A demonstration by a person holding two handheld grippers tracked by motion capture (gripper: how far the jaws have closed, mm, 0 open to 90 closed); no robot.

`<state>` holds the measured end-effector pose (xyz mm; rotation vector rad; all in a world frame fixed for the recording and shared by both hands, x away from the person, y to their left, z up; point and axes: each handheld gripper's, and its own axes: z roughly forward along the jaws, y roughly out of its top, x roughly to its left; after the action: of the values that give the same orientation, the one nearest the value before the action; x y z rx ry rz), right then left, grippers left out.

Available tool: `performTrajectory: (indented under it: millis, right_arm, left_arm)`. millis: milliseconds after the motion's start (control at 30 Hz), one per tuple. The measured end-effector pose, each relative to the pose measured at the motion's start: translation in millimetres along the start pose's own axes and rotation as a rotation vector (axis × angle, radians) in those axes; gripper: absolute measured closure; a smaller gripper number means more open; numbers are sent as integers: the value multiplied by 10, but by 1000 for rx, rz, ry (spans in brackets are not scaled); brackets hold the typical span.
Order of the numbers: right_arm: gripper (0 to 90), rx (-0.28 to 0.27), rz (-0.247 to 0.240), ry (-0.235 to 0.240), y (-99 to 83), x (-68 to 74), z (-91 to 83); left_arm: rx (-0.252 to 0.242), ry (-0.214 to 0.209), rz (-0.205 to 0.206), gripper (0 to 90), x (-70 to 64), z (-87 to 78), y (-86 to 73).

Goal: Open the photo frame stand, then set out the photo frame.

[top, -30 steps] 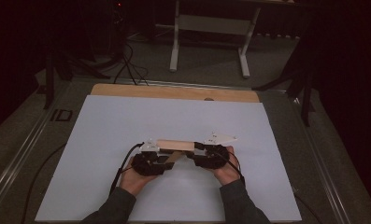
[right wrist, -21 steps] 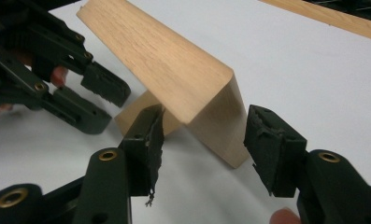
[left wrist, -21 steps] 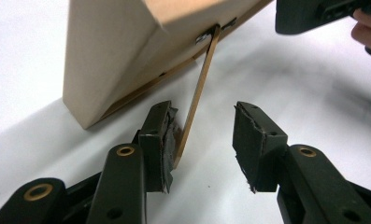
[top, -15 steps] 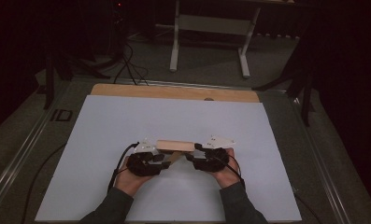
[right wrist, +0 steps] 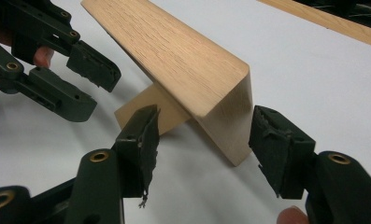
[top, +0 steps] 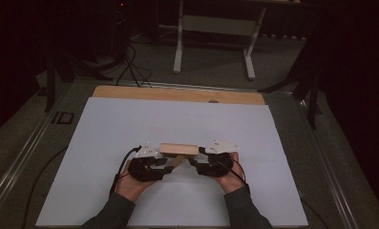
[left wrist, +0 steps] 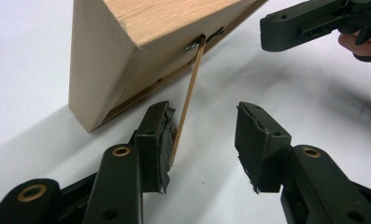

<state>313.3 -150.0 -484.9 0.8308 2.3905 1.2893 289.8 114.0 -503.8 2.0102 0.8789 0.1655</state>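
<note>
While the wooden picture frame [top: 179, 149] leans on its easel stand [left wrist: 187, 100], both grippers' fingers gape; the left gripper [left wrist: 204, 135] should pinch that stand gently; the right gripper [right wrist: 204, 140] steadies the frame's end.

Bright table in a dark room; close views sharp in the middle, soft at the edges.

In the high view the white sheet [top: 187, 129] is lit evenly from above, while the floor and the room behind are very dim, almost black at the left and right sides. This view is a little soft and grainy, and the hands give only short shadows. In the left gripper view the wood block [left wrist: 141, 42] is clear and its grain is visible; a grey soft shadow lies on the sheet under it, and the upper left corner is nearly washed out. In the right gripper view the block [right wrist: 188, 70] is sharp, but the near jaws at the bottom are slightly blurred.
</note>
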Motion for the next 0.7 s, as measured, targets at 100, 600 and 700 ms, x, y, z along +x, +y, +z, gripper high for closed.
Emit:
performTrajectory:
  millis: [100,600,700]
  right_arm:
    - [415,-2,2,1,1,-5,-9]
    - [415,-21,4,7,19,-16,-56]
    - [415,-26,4,11,30,-22,-74]
  left_arm:
    - [-4,-2,-1,552,-5,-16,3]
    - [-35,-4,4,553,-47,-111,26]
    - [-39,-6,11,555,-59,-132,40]
